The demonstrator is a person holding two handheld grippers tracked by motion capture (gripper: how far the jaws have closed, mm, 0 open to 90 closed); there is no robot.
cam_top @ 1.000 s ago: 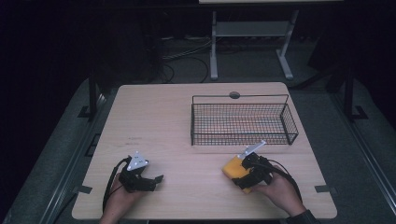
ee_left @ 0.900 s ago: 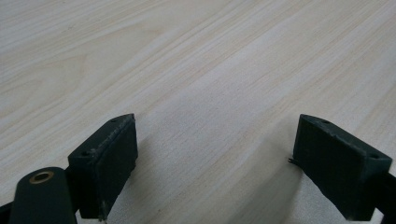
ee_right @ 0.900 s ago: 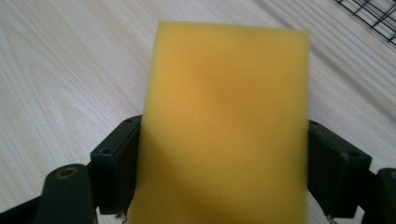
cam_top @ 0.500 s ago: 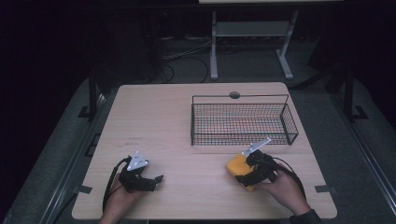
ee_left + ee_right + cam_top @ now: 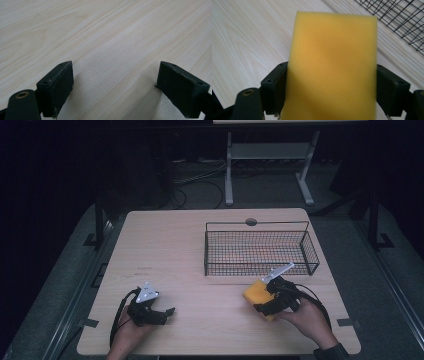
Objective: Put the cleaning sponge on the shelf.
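Right tool (image 5: 267,301) at the near right of the counter (image 5: 190,240), clamped on a yellow sponge block (image 5: 258,293). The right gripper view shows the sponge (image 5: 332,67) filling the gap between both black jaws, which stand wide because the block is wide; pads press its two side faces, foam barely squeezed. The hold sits low on the block, so most of it sticks out ahead of the jaws, probably to leave the front free for setting down.

Black wire basket (image 5: 260,251) stands just beyond the sponge, on the far right part of the counter, open side up; its near rim is close to the tool. Judged: the sponge is bound for the basket and must clear that rim.

Left tool (image 5: 150,312) rests at the near left, well apart from the rest. Jaws spread, nothing between them, bare wood beneath (image 5: 112,45). Likely parked out of the way.
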